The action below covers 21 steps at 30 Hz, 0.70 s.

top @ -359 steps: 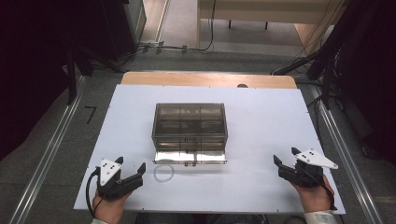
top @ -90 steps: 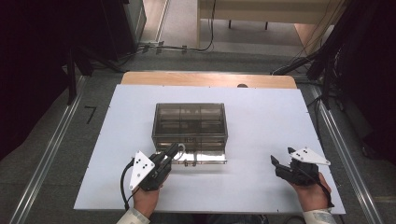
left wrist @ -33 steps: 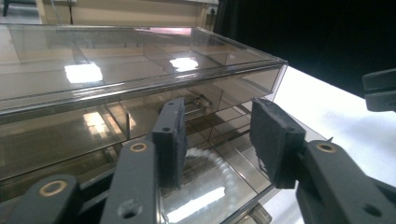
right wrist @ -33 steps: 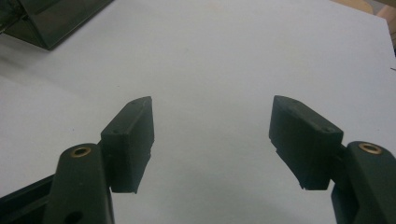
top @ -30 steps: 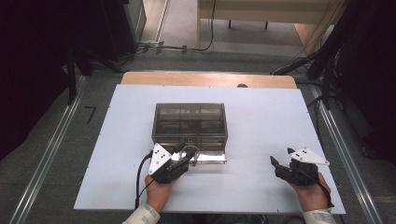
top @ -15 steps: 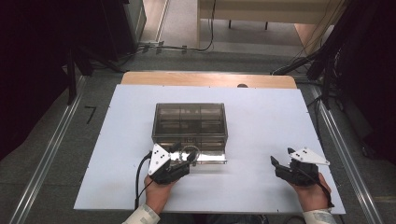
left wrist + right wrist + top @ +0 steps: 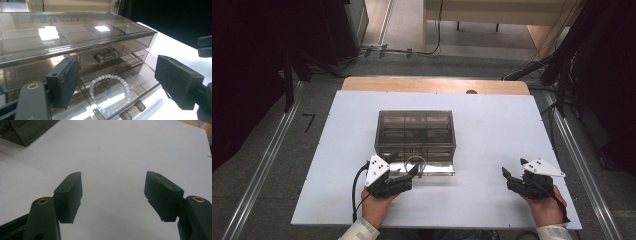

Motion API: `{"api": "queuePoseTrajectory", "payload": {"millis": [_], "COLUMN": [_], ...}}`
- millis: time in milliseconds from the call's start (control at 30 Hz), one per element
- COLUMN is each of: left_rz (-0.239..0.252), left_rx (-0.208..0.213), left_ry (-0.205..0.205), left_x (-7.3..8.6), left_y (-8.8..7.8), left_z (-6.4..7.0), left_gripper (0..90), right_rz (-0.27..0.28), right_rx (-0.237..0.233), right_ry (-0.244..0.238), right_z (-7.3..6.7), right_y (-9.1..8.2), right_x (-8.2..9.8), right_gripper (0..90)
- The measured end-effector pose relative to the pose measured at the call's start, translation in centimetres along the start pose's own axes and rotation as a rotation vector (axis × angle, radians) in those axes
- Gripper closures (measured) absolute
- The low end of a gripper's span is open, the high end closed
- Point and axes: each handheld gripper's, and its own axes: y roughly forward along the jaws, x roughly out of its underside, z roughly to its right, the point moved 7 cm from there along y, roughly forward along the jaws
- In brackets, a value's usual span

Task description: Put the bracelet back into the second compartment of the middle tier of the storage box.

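A smoky clear drawer box (image 7: 414, 129) stands mid-table, its bottom drawer (image 7: 439, 171) pulled out toward me. A white bead bracelet (image 7: 415, 161) lies flat in one drawer compartment (image 7: 108, 76). My left gripper (image 7: 402, 166) hovers just over that drawer. Its jaws have just been opening and now stand wide either side of the bracelet (image 7: 117, 72), not touching it. In the left gripper view the box lid (image 7: 62, 30) rises behind the pads. At the table's front right my right gripper (image 7: 513, 169) is open over bare white surface (image 7: 113, 182), holding nothing.
The white table board (image 7: 497, 125) has a wooden strip (image 7: 432, 84) along its far edge. Metal rails (image 7: 259, 170) run along both sides. Cables (image 7: 392, 50) lie on the floor beyond, between dark racks.
The left gripper's jaws have spread apart over the open drawer, and the bracelet now lies free in it. Earlier the bracelet lay on the table left of the drawer. The right gripper stayed put.
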Motion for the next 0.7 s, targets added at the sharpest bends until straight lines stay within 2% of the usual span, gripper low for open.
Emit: {"api": "queuePoseTrajectory", "payload": {"millis": [333,500,700], "left_rz": [0.005,0.016,0.021], "left_rx": [-0.017,-0.038,-0.080], "left_ry": [0.000,-0.004,0.013], "left_x": [-0.5,-0.8,-0.9], "left_y": [-1.2,-2.2,-3.7], "left_z": [-0.9,-1.8,-3.3], "left_gripper": [14.7,13.6,13.6], "right_rz": [-0.002,-0.005,-0.004], "right_rx": [0.002,0.004,0.004], "right_ry": [0.002,0.006,0.003], "right_z": [0.1,0.1,0.1], "right_y": [0.0,0.0,0.0], "right_x": [0.1,0.1,0.1], "right_gripper": [29.3,29.3,29.3]}}
